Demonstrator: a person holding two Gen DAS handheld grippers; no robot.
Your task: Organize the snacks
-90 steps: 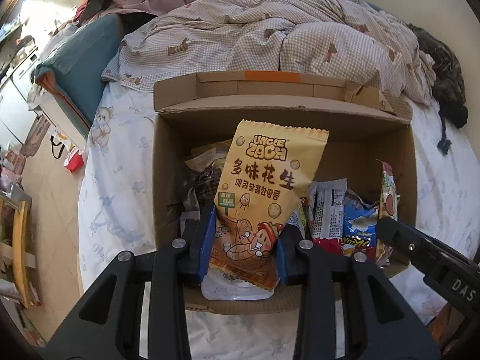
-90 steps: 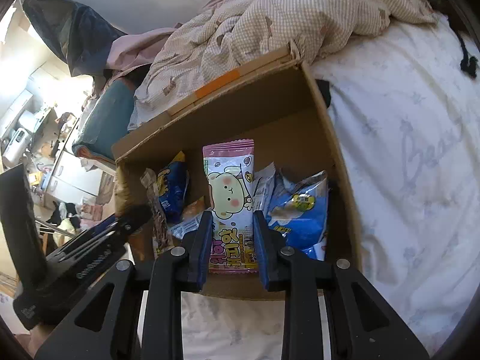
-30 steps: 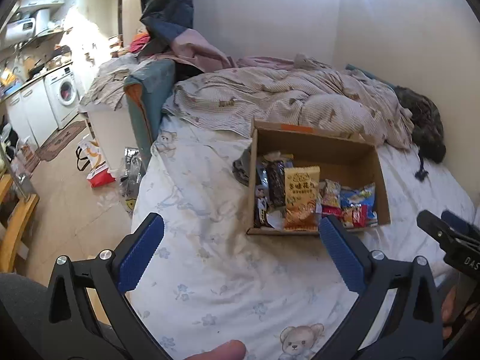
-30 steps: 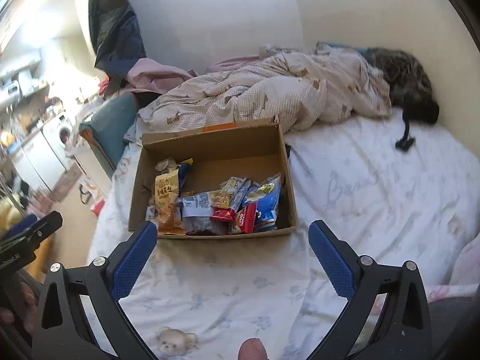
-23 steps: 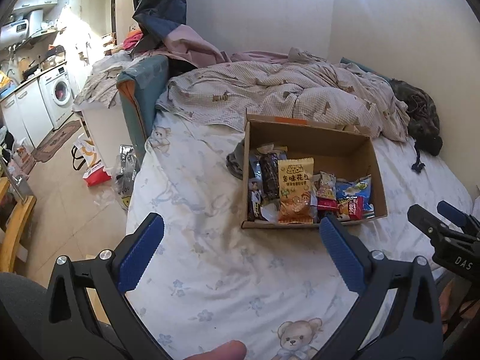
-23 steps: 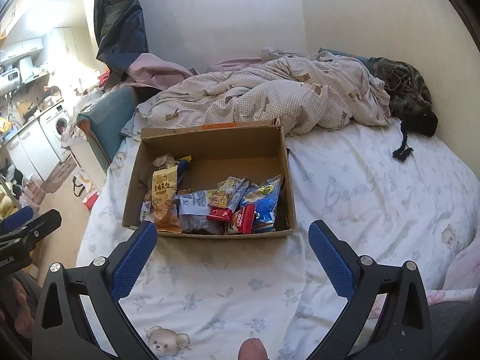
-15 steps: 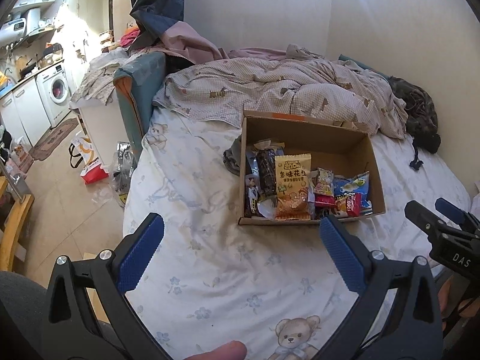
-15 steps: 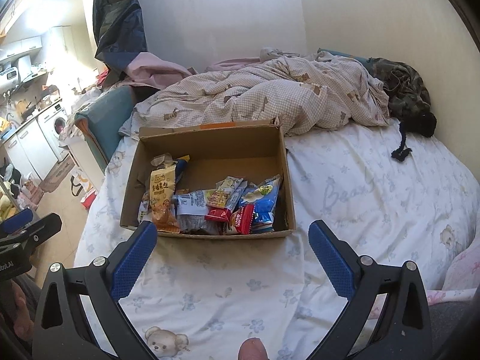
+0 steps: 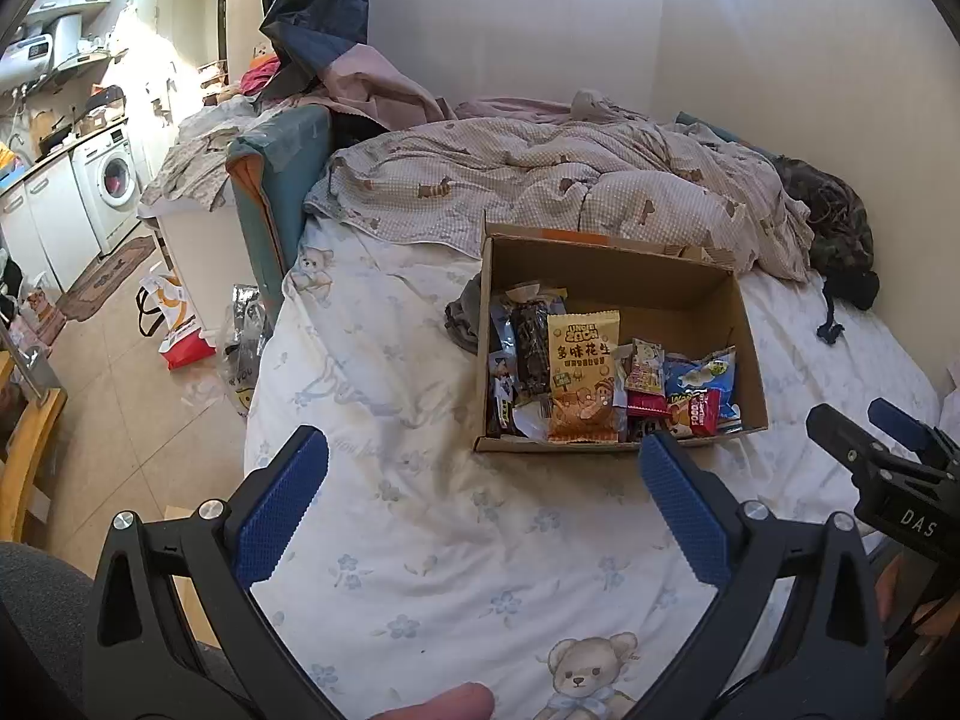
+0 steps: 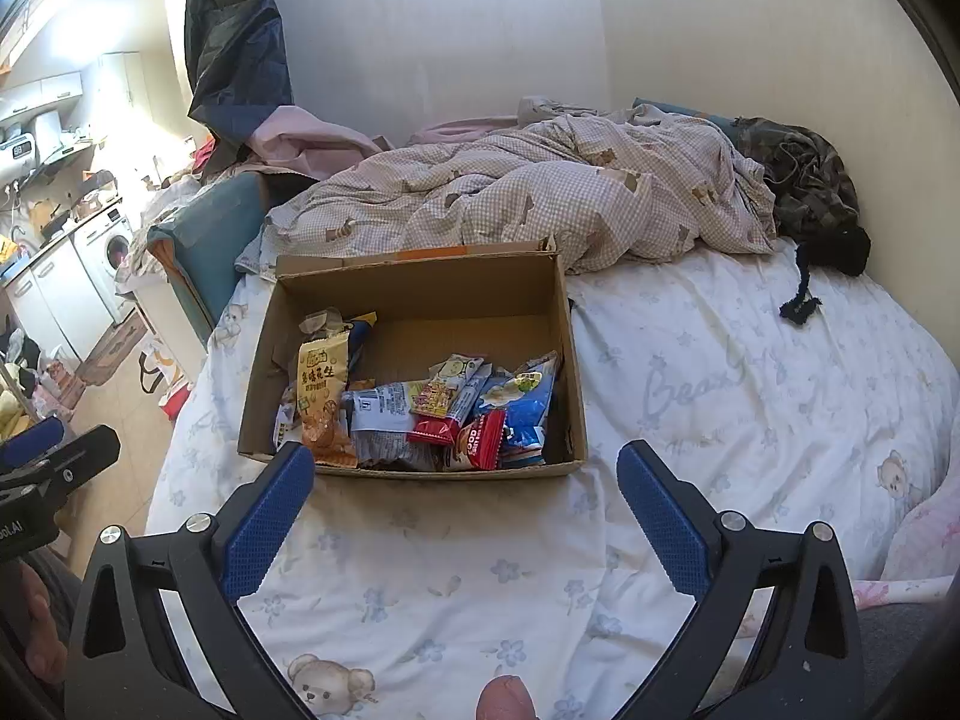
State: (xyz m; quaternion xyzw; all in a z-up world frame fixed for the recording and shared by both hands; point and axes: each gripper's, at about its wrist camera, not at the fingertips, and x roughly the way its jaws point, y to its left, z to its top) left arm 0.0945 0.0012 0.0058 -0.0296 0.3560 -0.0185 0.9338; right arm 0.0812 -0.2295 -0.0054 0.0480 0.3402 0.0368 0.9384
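Note:
An open cardboard box (image 9: 612,276) (image 10: 420,282) sits on the bed and holds several snack packets. A yellow peanut bag (image 9: 583,373) (image 10: 321,390) stands among them, beside a pink packet (image 9: 645,367), a blue bag (image 9: 702,378) (image 10: 522,402) and a red wrapper (image 10: 480,441). My left gripper (image 9: 483,474) hangs open over the sheet in front of the box, holding nothing. My right gripper (image 10: 465,480) is also open and empty, just short of the box's near wall.
A rumpled checked duvet (image 9: 540,192) (image 10: 540,192) lies behind the box. The bed's left edge drops to a tiled floor (image 9: 120,408) with bags. A dark garment (image 10: 804,186) lies at the far right by the wall. White floral sheet (image 10: 750,384) spreads right of the box.
Three seconds ago each gripper was shut on a packet inside the box. Both have let go, opened wide and drawn back; over the last second the views barely shift.

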